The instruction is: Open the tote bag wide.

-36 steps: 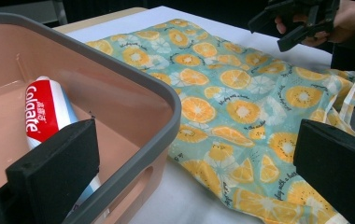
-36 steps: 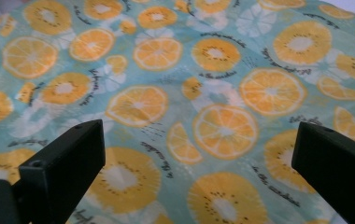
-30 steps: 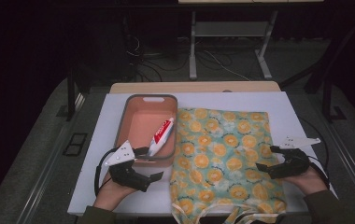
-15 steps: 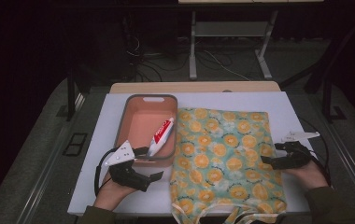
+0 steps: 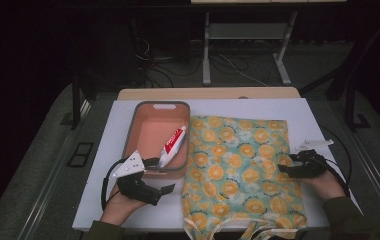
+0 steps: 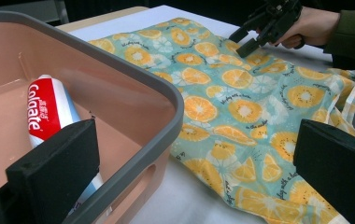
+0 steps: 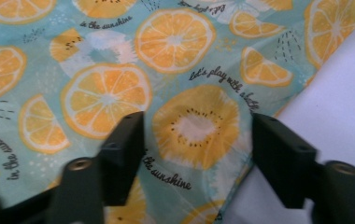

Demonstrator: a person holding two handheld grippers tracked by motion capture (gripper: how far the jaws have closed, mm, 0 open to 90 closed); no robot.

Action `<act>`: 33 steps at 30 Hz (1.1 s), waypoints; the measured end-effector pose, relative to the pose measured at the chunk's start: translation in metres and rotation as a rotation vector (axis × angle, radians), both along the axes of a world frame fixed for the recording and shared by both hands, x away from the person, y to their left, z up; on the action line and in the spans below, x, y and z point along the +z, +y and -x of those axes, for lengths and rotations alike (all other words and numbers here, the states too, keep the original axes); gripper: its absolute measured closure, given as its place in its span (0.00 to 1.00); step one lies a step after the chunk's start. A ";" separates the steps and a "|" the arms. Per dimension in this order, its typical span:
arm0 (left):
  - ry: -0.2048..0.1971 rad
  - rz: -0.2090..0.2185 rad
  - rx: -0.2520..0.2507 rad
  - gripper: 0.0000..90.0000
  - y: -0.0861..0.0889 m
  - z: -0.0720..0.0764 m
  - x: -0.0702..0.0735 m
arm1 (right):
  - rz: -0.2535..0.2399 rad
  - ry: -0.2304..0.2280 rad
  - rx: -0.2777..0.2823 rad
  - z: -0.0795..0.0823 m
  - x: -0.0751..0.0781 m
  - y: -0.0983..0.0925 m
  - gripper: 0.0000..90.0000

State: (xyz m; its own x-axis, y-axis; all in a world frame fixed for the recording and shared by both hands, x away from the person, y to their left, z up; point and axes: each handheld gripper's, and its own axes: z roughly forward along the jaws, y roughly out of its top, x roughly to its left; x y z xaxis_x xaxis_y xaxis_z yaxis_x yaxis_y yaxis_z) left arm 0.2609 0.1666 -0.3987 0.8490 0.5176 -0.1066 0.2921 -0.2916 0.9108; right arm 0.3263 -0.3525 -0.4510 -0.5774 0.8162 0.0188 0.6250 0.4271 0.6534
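With the orange-print cloth (image 5: 240, 170) lying flat on the tabletop (image 5: 308, 120) beside the pink tub (image 5: 155, 135), the right claw (image 7: 196, 154), spread over its right edge, should close squarely on the hem, while the left claw (image 5: 160, 190), also spread, waits near the tub.

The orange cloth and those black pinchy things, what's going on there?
A person sits at a white table with a gripper in each hand. The right gripper is down at the right edge of the orange-print cloth, its fingers open over the fabric, not pinching it yet. The left gripper waits open by the near corner of a pink bin, holding nothing. A toothpaste tube lies inside the bin. It looks like the cloth is about to be grabbed.
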 end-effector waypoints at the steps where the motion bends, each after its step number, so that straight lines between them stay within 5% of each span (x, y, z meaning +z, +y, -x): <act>1: 0.000 -0.001 0.000 0.00 0.000 0.000 0.000 | -0.002 0.000 -0.002 0.000 0.000 0.001 0.48; 10: -0.003 -0.004 -0.003 0.00 -0.001 0.000 0.000 | 0.010 -0.006 0.041 -0.002 0.003 0.007 0.97; 18: -0.004 -0.001 0.001 0.00 0.000 0.000 0.000 | -0.015 -0.032 0.000 -0.008 0.007 0.000 0.99; 27: -0.007 0.000 0.003 0.00 0.001 0.000 0.000 | -0.032 -0.065 -0.186 -0.033 0.006 -0.037 0.99; 33: -0.008 -0.003 0.003 0.00 0.000 0.000 0.000 | -0.013 -0.051 -0.234 -0.037 0.003 -0.052 0.99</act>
State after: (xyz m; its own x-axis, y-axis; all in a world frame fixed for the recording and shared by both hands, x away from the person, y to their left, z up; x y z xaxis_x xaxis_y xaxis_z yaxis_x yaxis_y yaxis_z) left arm 0.2606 0.1671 -0.3983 0.8484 0.5201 -0.0985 0.2859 -0.2936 0.9122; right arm 0.3636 -0.4043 -0.4479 -0.3726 0.9280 0.0059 0.6720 0.2655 0.6913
